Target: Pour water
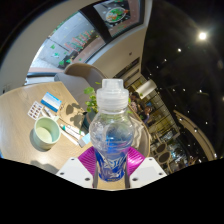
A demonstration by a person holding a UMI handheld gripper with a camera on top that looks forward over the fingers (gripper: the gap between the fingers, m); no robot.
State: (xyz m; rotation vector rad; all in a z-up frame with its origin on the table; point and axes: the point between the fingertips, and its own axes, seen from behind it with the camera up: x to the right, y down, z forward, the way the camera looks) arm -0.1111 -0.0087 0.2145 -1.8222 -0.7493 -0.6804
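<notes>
The clear plastic water bottle (112,135) with a white cap bears no label I can read. The gripper (111,165) is tilted, its purple pads (90,160) clamped against the bottle's sides, above a wooden table (20,105) with a pale green cup (46,130).

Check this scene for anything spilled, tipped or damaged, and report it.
Nothing stands out. The water bottle sits upright and capped between the gripper fingers, pads against its sides. The green cup stands upright on the table, with no spill visible.
</notes>
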